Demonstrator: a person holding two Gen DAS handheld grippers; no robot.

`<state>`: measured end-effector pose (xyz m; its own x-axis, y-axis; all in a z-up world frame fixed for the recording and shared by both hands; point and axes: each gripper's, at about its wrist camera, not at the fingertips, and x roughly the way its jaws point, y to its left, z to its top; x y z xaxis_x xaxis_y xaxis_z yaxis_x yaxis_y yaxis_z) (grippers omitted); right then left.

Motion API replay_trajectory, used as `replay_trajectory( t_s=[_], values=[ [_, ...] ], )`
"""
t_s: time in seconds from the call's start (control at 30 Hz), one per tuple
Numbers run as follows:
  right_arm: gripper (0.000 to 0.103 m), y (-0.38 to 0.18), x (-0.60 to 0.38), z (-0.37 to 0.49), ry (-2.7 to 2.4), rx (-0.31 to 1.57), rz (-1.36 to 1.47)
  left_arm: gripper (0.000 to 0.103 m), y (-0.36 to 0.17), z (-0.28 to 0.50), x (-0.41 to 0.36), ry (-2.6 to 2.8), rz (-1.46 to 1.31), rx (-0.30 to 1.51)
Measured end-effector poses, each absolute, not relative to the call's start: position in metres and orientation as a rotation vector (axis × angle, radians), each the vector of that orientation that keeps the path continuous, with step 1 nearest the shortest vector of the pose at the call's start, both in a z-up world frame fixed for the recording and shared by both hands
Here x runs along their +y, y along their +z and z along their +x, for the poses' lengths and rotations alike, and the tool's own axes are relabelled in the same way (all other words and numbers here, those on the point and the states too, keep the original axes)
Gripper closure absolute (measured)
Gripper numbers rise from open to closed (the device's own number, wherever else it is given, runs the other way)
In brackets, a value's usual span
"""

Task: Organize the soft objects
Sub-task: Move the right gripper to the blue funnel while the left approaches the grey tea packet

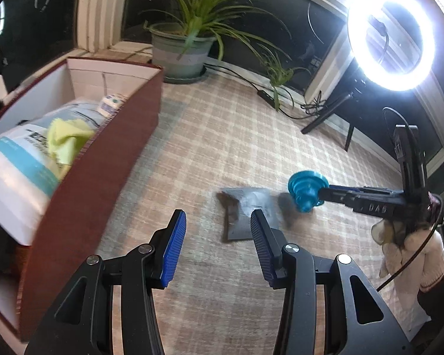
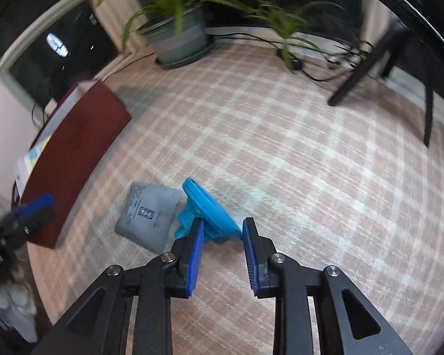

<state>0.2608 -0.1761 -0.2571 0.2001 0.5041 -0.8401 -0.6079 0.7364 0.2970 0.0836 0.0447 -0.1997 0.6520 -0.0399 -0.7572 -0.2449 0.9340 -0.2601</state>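
Observation:
A grey soft pouch (image 1: 248, 207) (image 2: 148, 213) lies flat on the checked tablecloth. My left gripper (image 1: 217, 217) hovers just in front of it, open, with nothing between its blue pads. To the pouch's right, my right gripper (image 1: 322, 192) (image 2: 222, 223) is shut on a bright blue ribbed soft cup (image 1: 307, 190) (image 2: 210, 207), gripped at the fingertips and tilted. A dark red box (image 1: 103, 162) (image 2: 74, 136) stands at the left. It holds a yellow cloth (image 1: 68, 139) and a white and teal package (image 1: 20, 171).
A potted plant (image 1: 180, 56) (image 2: 180, 41) stands at the back by the window. A lit ring light (image 1: 390, 37) on a tripod is at the back right, with cables (image 1: 281, 103) along the sill. A gloved hand (image 1: 408, 251) holds the right gripper.

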Motion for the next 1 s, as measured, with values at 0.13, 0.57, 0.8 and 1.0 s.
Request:
replay_trajectory(
  t_s=[0.13,0.57,0.8,1.0],
  values=[
    [0.079,-0.260,-0.193,0.273,0.738,1.143,-0.052,0.059,-0.211,0.096,0.036,0.078,-0.366,0.886],
    [0.079,-0.254,-0.198,0.291,0.711,1.102,-0.044,0.059,-0.227,0.115,0.029,0.059,-0.389,0.933],
    [0.067,-0.244,-0.190,0.257,0.888,1.074,-0.099,0.059,-0.227,0.112,0.038,0.069,-0.414,0.923],
    [0.063,-0.235,-0.169,0.222,0.967,0.992,-0.272,0.059,-0.231,0.109,0.043,0.078,-0.434,0.925]
  ],
)
